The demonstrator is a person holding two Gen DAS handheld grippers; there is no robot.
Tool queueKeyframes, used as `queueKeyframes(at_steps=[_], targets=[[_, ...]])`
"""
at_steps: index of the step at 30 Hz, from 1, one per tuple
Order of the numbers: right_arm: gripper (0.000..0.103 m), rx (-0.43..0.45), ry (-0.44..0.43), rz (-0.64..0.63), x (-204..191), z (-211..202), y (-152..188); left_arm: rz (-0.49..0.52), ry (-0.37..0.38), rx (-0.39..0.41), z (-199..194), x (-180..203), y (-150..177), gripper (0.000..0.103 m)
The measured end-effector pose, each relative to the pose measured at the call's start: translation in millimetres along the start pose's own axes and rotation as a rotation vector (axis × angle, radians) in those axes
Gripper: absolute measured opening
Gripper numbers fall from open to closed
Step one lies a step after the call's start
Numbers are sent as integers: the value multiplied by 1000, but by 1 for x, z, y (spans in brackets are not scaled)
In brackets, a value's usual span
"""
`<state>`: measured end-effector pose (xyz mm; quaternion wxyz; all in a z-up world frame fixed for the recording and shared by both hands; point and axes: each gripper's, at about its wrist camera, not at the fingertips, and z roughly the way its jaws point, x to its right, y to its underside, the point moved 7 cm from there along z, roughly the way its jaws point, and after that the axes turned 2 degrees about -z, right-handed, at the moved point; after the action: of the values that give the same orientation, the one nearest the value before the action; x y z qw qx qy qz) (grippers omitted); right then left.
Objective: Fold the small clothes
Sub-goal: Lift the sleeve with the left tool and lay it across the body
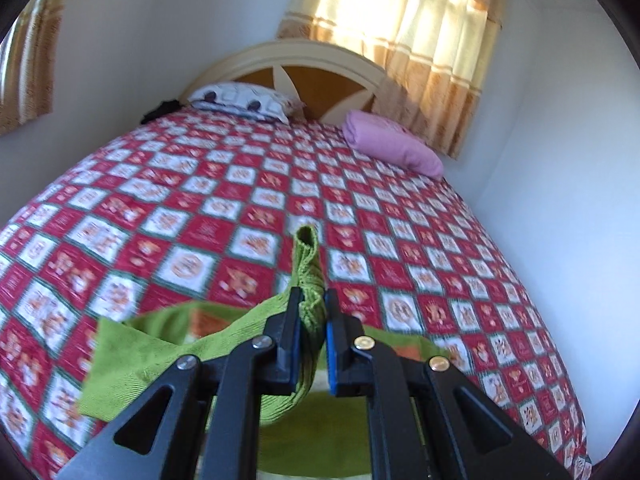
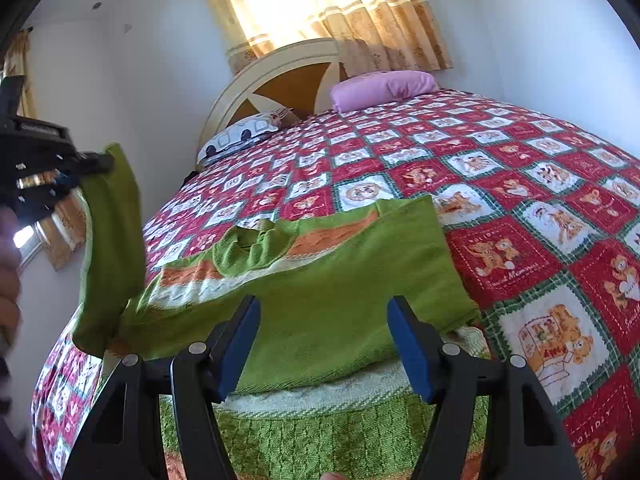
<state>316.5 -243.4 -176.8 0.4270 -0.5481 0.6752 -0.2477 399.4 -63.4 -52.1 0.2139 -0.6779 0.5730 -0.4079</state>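
A small green knitted sweater (image 2: pixel 320 292) with orange and white stripes lies on the bed near its front edge, one sleeve folded across its body. My left gripper (image 1: pixel 314 312) is shut on the ribbed cuff of the other sleeve (image 1: pixel 310 268) and holds it up off the bed. In the right wrist view that gripper (image 2: pixel 96 164) is at the left with the sleeve (image 2: pixel 112 248) hanging from it. My right gripper (image 2: pixel 324 344) is open and empty, just above the sweater's lower body.
The bed has a red and white checked bedspread (image 2: pixel 500 184). A pink pillow (image 1: pixel 394 142) and a patterned pillow (image 1: pixel 244 102) lie by the headboard (image 1: pixel 320 76). White walls stand close on both sides, and a curtained window (image 1: pixel 404 32) is behind.
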Motion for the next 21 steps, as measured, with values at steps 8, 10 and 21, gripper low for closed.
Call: queueKeyframes(at_steps=[8,10,21], targets=[[66,7,22,44,8,0,1,57,-9,-78,47,41,47,10],[66,9,19,51,10,-1,1,85,-27,-86,60,47,57,14],[67,-6,1,55,11,2,3,268,-94,-6,19,8,84,71]])
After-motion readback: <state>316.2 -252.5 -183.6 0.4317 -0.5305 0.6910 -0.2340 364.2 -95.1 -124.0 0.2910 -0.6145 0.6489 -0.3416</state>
